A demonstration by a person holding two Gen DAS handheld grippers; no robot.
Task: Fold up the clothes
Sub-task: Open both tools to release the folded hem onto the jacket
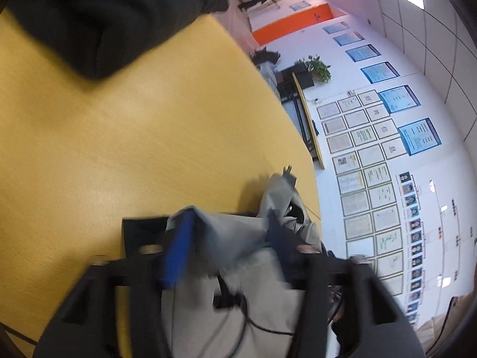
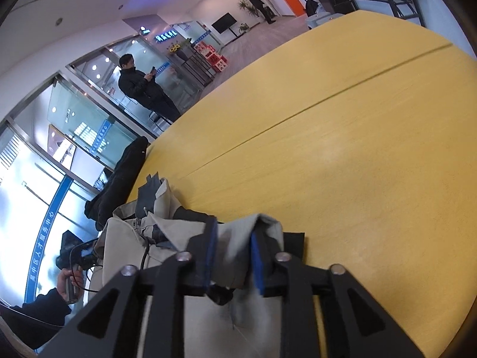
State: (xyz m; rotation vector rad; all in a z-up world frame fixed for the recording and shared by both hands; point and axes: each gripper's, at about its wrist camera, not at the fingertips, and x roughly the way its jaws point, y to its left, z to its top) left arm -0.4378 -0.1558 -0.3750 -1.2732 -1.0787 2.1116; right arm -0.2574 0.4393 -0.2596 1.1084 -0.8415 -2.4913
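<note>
Now both grippers, left [image 1: 229, 247] seemingly and right [image 2: 231, 256], pinch the beige garment [image 2: 167, 226], bunched and unfolded over the table [image 2: 357, 149].

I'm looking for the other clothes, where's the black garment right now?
In the left wrist view, the black garment lies at the yellow table's far end, apart from the beige garment.

Garment [image 2: 167, 238] lies on table [image 2: 372, 164], near its edge; jacket [image 1: 113, 21] well apart

My left gripper [image 1: 229, 247] looks smeary, and the gray cloth [image 1: 238, 268] hides one pad. At 6 o'clock the picture edge cuts the cloth off. The black clothes [image 1: 104, 21] get cut at 12 o'clock.
</note>
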